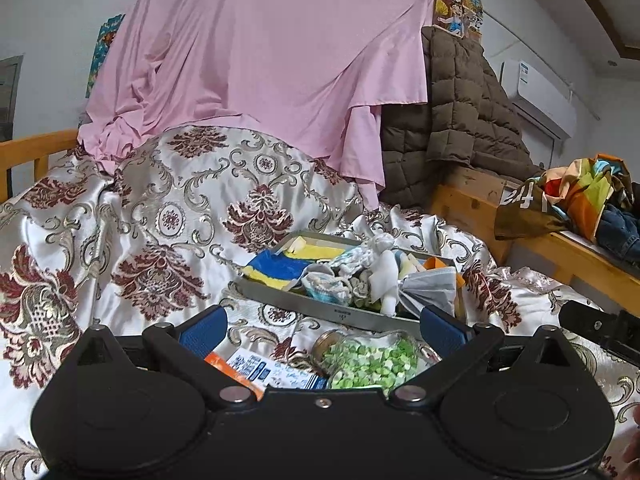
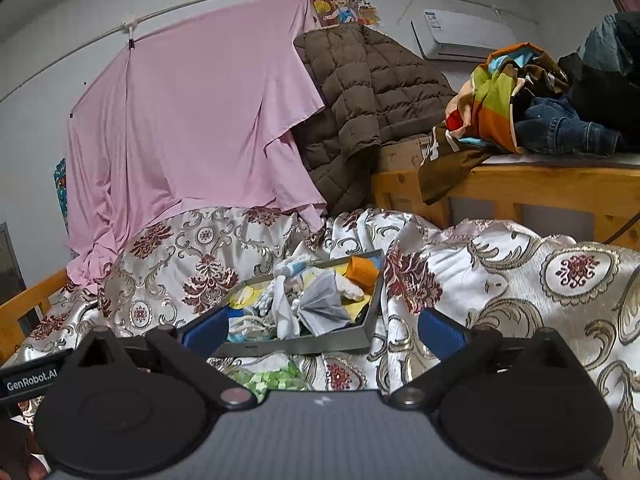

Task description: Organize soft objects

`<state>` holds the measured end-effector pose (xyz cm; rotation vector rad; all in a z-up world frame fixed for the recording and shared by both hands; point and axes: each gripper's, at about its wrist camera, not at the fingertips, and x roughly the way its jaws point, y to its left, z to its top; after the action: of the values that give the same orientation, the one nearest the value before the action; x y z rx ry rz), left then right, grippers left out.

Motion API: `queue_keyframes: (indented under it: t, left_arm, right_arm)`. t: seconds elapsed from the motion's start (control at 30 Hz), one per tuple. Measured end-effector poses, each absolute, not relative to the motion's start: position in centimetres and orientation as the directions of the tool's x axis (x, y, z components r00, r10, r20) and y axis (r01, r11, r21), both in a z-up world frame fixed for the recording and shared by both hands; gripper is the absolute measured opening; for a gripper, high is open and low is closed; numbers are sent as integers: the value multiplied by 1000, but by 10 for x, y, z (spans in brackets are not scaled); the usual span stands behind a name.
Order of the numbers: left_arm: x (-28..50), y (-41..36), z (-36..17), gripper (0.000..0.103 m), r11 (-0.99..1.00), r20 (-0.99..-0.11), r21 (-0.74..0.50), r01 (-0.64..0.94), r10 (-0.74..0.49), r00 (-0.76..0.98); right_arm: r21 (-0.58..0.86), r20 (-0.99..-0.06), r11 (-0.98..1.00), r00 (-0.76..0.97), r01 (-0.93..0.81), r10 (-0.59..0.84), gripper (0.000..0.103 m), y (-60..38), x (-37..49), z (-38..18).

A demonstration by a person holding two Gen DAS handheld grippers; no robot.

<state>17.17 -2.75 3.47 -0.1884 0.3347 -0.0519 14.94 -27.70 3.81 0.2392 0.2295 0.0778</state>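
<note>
A grey metal tray (image 1: 320, 309) sits on the floral bedspread, filled with soft things: a blue and yellow cloth (image 1: 280, 266), a grey face mask (image 1: 430, 290), white knotted cloths (image 1: 380, 264) and an orange piece (image 2: 362, 270). The tray also shows in the right wrist view (image 2: 296, 346). My left gripper (image 1: 322, 330) is open and empty, just in front of the tray. My right gripper (image 2: 322, 330) is open and empty, near the tray's front right corner.
A glass jar of green pieces (image 1: 368, 358) and a printed packet (image 1: 264, 370) lie between the left fingers, before the tray. A pink sheet (image 1: 260, 52) and brown quilted coat (image 1: 460, 120) hang behind. A wooden ledge (image 2: 540, 184) holds piled clothes (image 2: 520, 96).
</note>
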Motion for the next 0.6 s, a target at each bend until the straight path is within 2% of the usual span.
queue_keyframes:
  t: [0.6]
  left_arm:
    - [135,4,13,102,977,-353,-213,-17,-61,933]
  right_arm:
    - [191,-273,979,955,-65,117,103,-252,123,23]
